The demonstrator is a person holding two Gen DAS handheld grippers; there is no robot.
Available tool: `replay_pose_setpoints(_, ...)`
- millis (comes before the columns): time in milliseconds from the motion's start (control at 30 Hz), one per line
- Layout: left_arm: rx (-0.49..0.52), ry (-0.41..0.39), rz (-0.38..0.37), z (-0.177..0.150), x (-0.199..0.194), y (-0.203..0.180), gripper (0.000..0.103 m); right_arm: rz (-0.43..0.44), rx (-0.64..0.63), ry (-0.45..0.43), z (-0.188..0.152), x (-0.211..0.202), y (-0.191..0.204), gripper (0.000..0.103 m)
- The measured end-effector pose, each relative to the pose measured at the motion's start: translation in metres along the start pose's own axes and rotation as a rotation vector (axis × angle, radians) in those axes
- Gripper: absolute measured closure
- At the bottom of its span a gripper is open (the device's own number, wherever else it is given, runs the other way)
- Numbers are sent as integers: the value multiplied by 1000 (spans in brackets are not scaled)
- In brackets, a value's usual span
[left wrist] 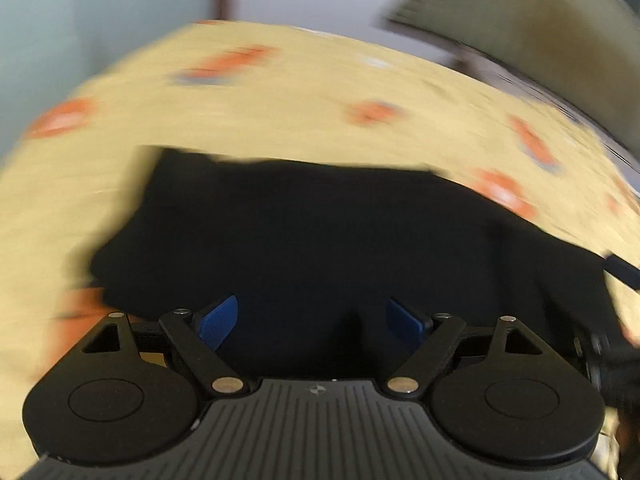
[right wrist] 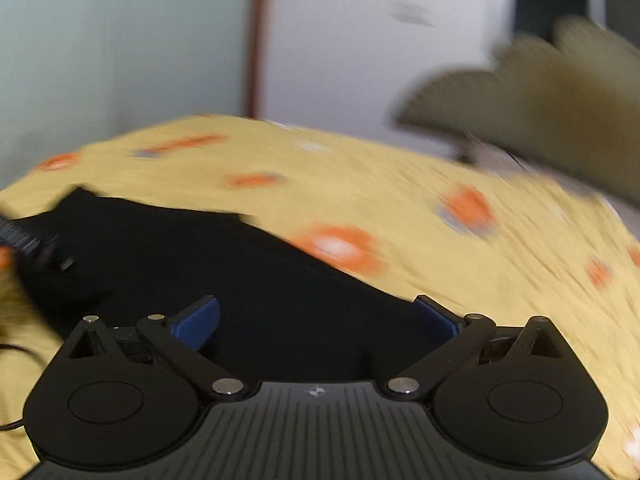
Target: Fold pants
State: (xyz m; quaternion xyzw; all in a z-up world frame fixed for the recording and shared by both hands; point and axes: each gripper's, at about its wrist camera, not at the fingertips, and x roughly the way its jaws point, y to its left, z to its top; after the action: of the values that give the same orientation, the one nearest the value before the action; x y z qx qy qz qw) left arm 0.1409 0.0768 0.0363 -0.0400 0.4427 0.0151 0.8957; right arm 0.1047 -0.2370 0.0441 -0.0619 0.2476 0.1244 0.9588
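The black pants (left wrist: 320,232) lie folded on a yellow bedsheet with orange patches (left wrist: 280,120). My left gripper (left wrist: 312,322) is open, its blue pads spread wide just above the near edge of the pants, holding nothing. In the right wrist view the pants (right wrist: 240,280) stretch from the left to the lower middle. My right gripper (right wrist: 316,320) is open over their near right edge, empty. Part of the left gripper (right wrist: 24,240) shows at the far left. Both views are motion-blurred.
A beige pillow or cushion (right wrist: 540,112) lies at the far right of the bed. Pale walls with a brown vertical strip (right wrist: 256,40) stand behind the bed. The sheet (right wrist: 440,200) extends right of the pants.
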Motion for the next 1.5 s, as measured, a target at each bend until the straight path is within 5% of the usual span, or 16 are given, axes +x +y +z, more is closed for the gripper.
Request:
replay_pose_setpoints(133,-11,-120,355,8,-43,74,18,29,-218,-72,13,7,85,0)
replay_pose_setpoints(267,101,-361,1035,16,-83,118,6,73,-417,-168,20,14,152,0)
replay_pose_setpoints(300,122,-382,1122,18,-87,123,5,88,-437,-188,22,17,165,0)
replay_pose_setpoints(333,146,-383,1132,19,-90,126,5,98,-450,-197,25,23,177,0)
replay_pose_setpoints(367,161,-365,1059,20,-92,127,4,104,-465,-186,28,29,188,0)
replay_pose_setpoints(433,122,-302,780,22,-93,125,3,124,-493,-163,33,42,208,1)
replay_pose_setpoints(500,67,-202,422,21,-81,124,3,141,-529,-160,33,46,229,1)
replay_pose_setpoints(567,1,-119,199,21,-60,119,4,131,-588,-162,28,54,245,5)
replay_pose_setpoints(700,-128,-60,87,19,-31,120,7,43,-747,-118,8,79,271,35)
replay_pose_setpoints(900,-458,32,-232,24,-8,159,6,13,-849,-164,3,93,292,53)
replay_pose_setpoints(967,-484,28,-234,26,-7,163,5,14,-887,-184,2,94,299,62)
replay_pose_setpoints(1033,-504,49,-223,29,-4,167,8,20,-903,-185,4,104,305,82)
replay_pose_setpoints(1133,-546,21,-194,29,-25,189,11,53,-846,-176,9,111,299,88)
replay_pose_setpoints(1233,-497,-108,0,25,-84,213,9,134,-700,-154,25,108,280,89)
replay_pose_setpoints(1400,-388,-244,463,12,-206,247,8,286,-440,-101,53,119,250,89)
replay_pose_setpoints(1500,-393,-359,656,18,-268,259,3,336,-333,-90,61,118,236,89)
